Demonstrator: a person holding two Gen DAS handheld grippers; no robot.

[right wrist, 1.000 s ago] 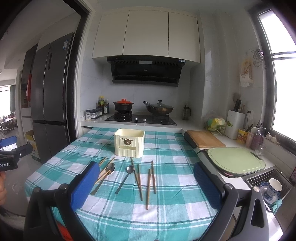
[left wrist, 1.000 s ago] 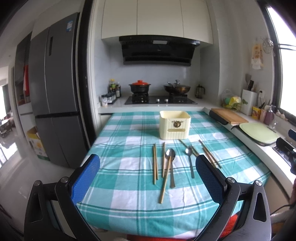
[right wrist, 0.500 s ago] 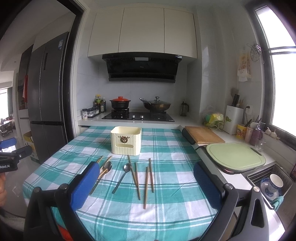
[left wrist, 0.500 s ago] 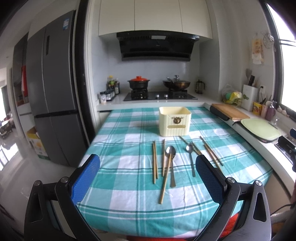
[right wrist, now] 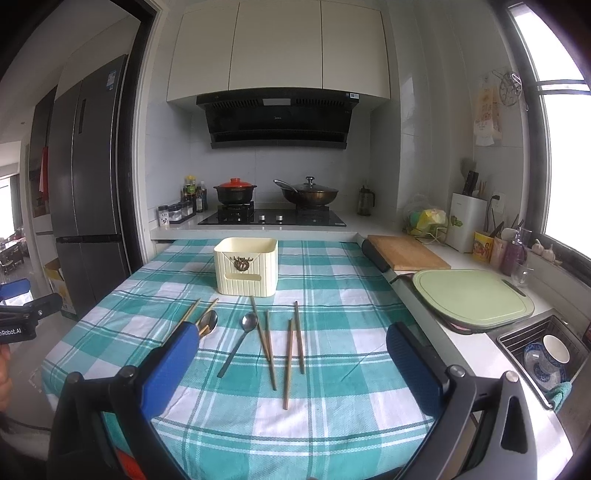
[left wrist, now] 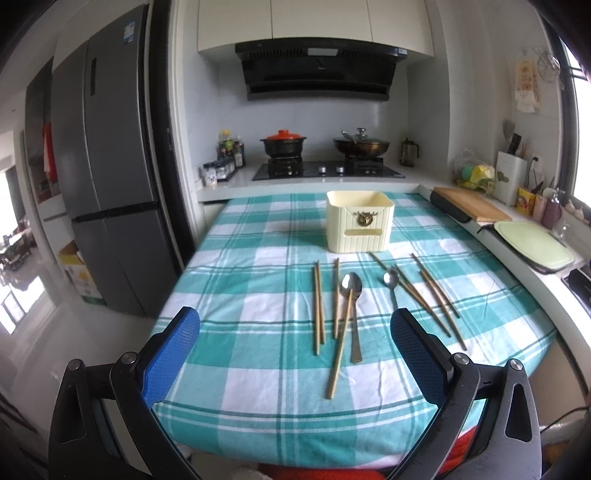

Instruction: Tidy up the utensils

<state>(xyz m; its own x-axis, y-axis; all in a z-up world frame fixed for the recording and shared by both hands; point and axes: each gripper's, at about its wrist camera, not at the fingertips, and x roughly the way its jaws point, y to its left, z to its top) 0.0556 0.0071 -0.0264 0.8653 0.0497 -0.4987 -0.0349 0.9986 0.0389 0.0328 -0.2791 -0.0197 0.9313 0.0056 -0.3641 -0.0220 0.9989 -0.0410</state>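
Above checked tablecloth (left wrist: pixel 258 288), left tool (left wrist: pixel 295 332) and right tool (right wrist: pixel 291 347) hover agape

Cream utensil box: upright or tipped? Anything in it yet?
Upright: the cream utensil box stands on its base on the checked cloth, open top up. Contents: cannot tell, its inside is hidden. Chopsticks and spoons lie on the cloth.

One marking is legible: "nRobot.AI", white on black, cut off at its start, on the left gripper (right wrist: pixel 22 314) seen at the right wrist view's left edge. The fridge sticker (left wrist: pixel 128 32) and range hood (right wrist: pixel 277 119) logo are unreadable.
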